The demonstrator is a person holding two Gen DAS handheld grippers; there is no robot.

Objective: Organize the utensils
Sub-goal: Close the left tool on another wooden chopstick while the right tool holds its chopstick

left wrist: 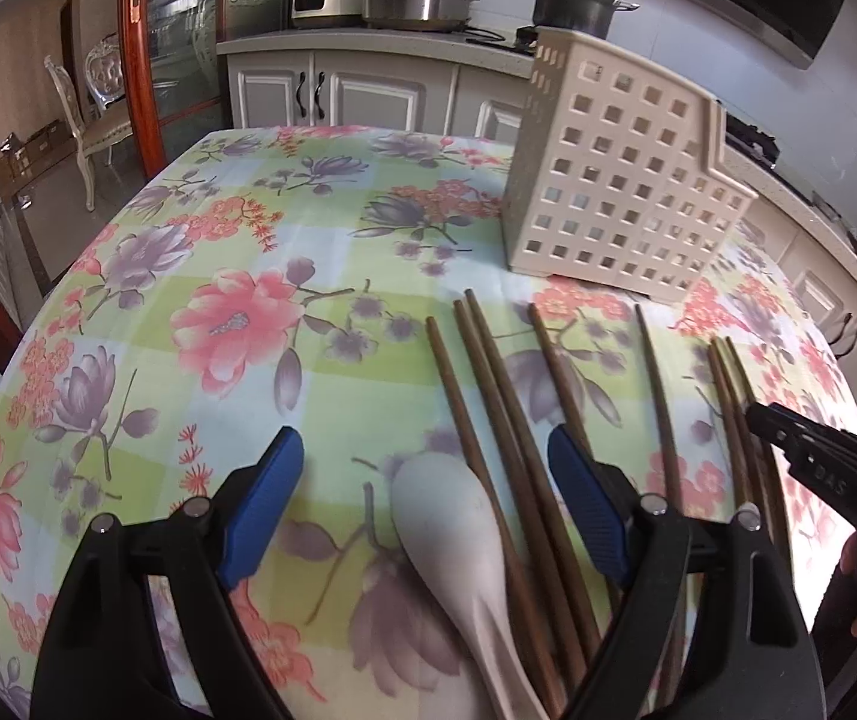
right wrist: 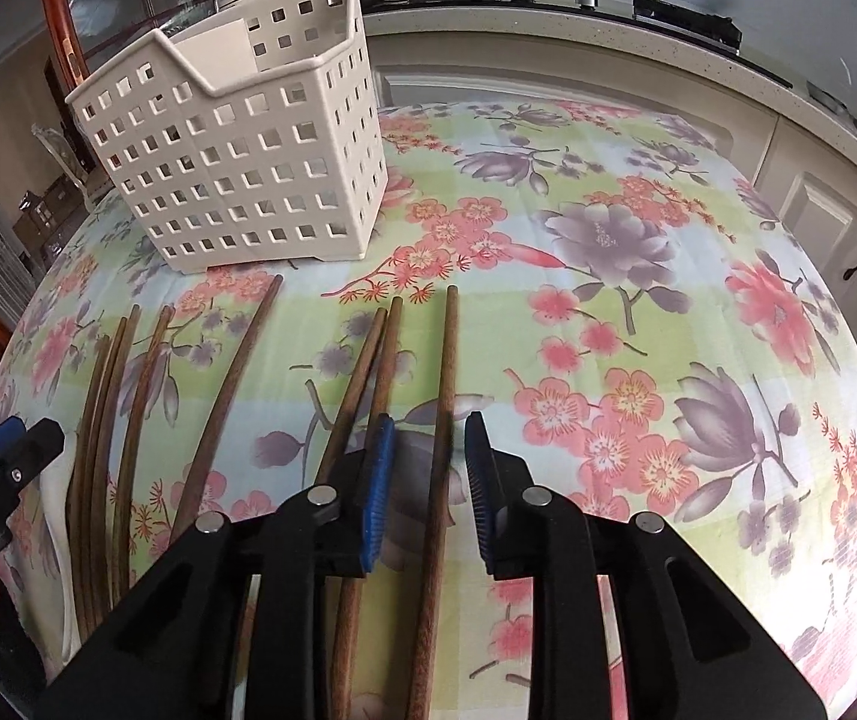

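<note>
**Both grippers low over the chopsticks, holder empty-sided beyond**

Right gripper (right wrist: 428, 480): blue pads apart by a narrow gap, one brown chopstick (right wrist: 445, 396) running up between them. The pads did not press it; it lay flat on the flowered tablecloth (right wrist: 638, 312). A pair of chopsticks (right wrist: 377, 372) lay just left of it, their near ends passing under the left pad.

Left gripper (left wrist: 422, 504): fingers spread wide, clamped on nothing. Between them lay the bowl of a white spoon (left wrist: 458, 516) and three chopsticks (left wrist: 488, 396) side by side, touching or overlapping the spoon's right edge. All rested on the cloth.

Further chopsticks: one single stick (left wrist: 659, 396) beyond the left gripper's right finger, then a tight bundle (left wrist: 734, 396) whose near end was hidden behind the right gripper's black tip.

Landmark: cream perforated utensil holder (right wrist: 236, 168), upright on the cloth. All chopsticks lay in front of the holder, tips pointing roughly toward it, none touching it. The spoon lay nearer the camera than the holder, well apart from it. The holder's inner divider (right wrist: 218, 54) was visible; contents could not be made out.
</note>
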